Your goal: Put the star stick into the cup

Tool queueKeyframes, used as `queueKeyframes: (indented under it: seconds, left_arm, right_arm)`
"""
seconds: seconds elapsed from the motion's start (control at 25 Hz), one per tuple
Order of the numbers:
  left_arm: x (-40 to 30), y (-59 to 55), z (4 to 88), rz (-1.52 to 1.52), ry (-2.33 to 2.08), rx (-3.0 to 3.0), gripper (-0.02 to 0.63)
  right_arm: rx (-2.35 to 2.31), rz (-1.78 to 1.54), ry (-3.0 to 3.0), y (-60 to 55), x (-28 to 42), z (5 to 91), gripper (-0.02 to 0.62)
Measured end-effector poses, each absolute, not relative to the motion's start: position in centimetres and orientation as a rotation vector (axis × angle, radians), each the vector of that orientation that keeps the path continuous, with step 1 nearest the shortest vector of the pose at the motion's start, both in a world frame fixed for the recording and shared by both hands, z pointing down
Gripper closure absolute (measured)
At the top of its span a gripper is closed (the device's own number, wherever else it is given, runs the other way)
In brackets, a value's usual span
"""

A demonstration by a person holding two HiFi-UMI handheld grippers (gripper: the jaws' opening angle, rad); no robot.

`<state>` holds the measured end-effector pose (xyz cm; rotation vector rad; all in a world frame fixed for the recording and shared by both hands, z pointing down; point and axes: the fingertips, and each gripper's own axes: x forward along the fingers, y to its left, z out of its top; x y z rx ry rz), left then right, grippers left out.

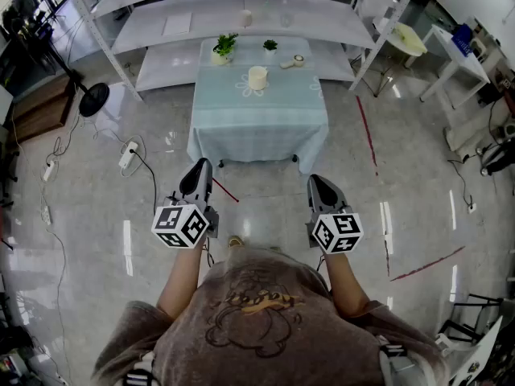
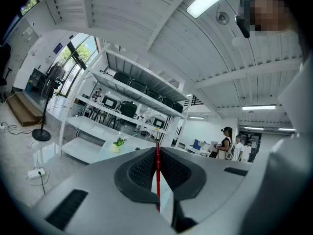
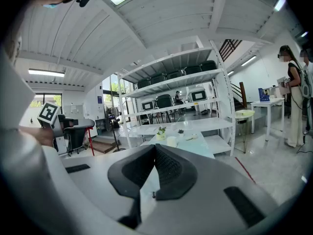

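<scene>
So both bare forearms, left [image 1: 181, 278] and right [image 1: 344, 284], come up from the bottom middle of the head view, side by side and pointing forward. The grey-and-black left gripper [image 1: 199, 175] sits left of centre, its jaws pinched on a thin red stick [image 2: 157, 173] that runs upright between the pads. The matching right gripper [image 1: 320, 187], right of centre, has its jaw tips pressed together with nothing between them.

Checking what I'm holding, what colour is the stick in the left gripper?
The stick is red, clearest in the left gripper view.
</scene>
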<state>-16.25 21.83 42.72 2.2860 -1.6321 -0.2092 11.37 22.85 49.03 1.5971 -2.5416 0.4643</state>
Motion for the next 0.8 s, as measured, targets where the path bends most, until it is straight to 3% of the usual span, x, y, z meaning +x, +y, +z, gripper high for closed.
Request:
queueKeyframes:
  seconds: [0.8]
  left_arm:
    - [-18.6, 17.2, 43.4, -0.190, -1.527, 2.393, 0.575]
  right_arm:
    - [1.693, 0.488, -2.512, 20.4, 7.2, 49.8, 0.592]
